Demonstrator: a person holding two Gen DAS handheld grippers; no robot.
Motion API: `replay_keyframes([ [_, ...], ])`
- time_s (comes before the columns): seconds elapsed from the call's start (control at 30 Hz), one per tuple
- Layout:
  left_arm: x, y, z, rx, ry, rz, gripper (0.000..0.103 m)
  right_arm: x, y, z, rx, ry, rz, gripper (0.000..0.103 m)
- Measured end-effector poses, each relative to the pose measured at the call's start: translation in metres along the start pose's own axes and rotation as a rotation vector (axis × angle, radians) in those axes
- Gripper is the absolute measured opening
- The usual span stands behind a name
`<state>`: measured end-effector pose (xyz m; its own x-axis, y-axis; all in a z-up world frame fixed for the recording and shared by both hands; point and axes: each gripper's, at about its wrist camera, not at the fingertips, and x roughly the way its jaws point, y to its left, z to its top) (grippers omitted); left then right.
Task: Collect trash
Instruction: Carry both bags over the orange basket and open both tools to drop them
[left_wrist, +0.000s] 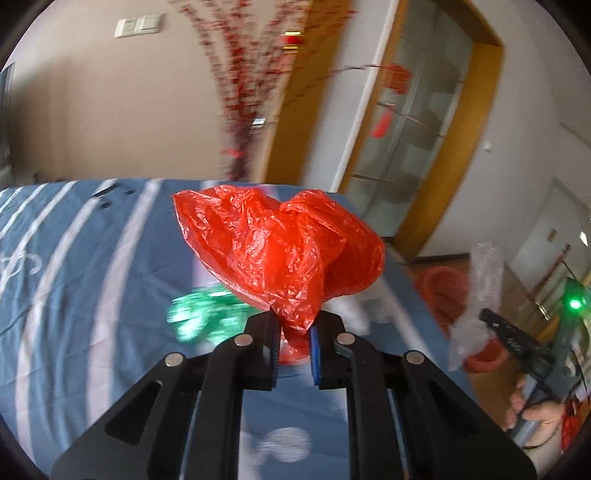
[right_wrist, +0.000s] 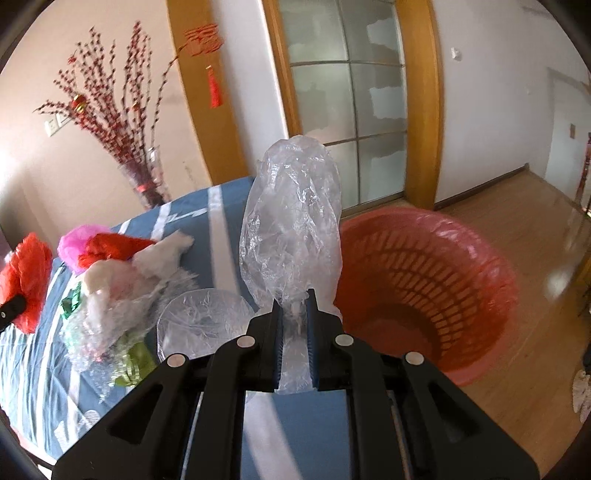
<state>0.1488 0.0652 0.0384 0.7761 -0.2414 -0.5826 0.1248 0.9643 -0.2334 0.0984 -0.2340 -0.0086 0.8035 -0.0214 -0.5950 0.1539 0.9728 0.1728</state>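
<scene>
Right wrist view showed the right gripper (right_wrist: 294, 314) pinching a clear plastic bag (right_wrist: 291, 221) upright, the red basket (right_wrist: 424, 288) just right and below, nearer it than the left gripper (left_wrist: 294, 332), which clamped a red bag (left_wrist: 280, 251) over the table (left_wrist: 74, 258).

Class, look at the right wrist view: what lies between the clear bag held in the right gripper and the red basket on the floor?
Nothing. In the right wrist view the clear bag, pinched in the right gripper, stands just left of the red basket; no object shows between them.

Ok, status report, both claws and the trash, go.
Left claw shut on red plastic bag, lifted over the table. Right claw shut on clear plastic bag. Red basket just right of it, path open. More trash left on blue tablecloth.
</scene>
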Motion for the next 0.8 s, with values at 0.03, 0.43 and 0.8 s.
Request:
replay_keyframes([
  [0.03, 0.002, -0.011, 0.001, 0.014, 0.002, -0.02, 0.014, -0.001, -0.003, 0.001, 0.003, -0.004, -0.008, 0.012],
  [0.43, 0.075, -0.146, -0.007, 0.123, 0.128, -0.242, 0.014, -0.011, -0.082, 0.013, 0.093, -0.053, -0.137, 0.012],
  [0.8, 0.142, -0.21, -0.018, 0.165, 0.23, -0.33, 0.014, -0.002, -0.129, 0.016, 0.155, -0.055, -0.17, 0.012],
])
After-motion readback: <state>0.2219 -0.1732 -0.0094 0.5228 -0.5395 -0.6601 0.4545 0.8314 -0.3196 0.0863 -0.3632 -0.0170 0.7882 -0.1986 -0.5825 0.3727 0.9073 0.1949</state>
